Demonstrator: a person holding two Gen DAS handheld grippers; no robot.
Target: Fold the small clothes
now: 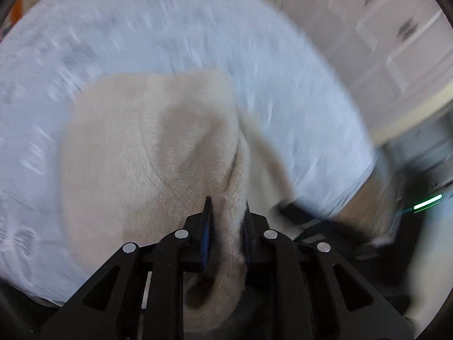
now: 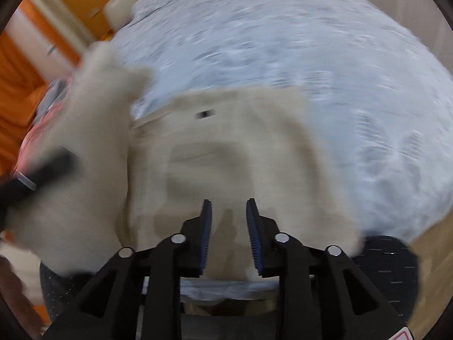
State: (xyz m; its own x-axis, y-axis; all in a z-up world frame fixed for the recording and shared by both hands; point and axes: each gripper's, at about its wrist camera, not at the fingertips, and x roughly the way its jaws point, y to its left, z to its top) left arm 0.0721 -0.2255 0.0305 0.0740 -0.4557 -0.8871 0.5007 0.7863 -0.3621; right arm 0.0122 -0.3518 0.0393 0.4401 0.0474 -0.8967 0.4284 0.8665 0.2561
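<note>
A cream knitted garment [image 1: 127, 147] lies on a pale blue-white bedsheet [image 1: 141, 28]. My left gripper [image 1: 226, 206] is shut on a raised fold of it; the cloth runs up between the blue pads and bunches behind them. In the right wrist view the same garment [image 2: 240, 130] lies spread flat, with a small dark mark [image 2: 204, 114] near its far edge. My right gripper [image 2: 228, 206] hovers over the garment's near part with its jaws apart and nothing pinched. At the left, a lifted flap of the garment [image 2: 93, 141] hangs from a blurred black tool. Both views are motion-blurred.
The bedsheet [image 2: 283, 42] covers most of the surface. An orange curtain [image 2: 17, 85] and a cream padded piece [image 2: 121, 8] stand beyond the far left. White cabinet doors [image 1: 382, 28] lie past the bed's right edge. Dark dotted fabric [image 2: 388, 260] sits at the near right.
</note>
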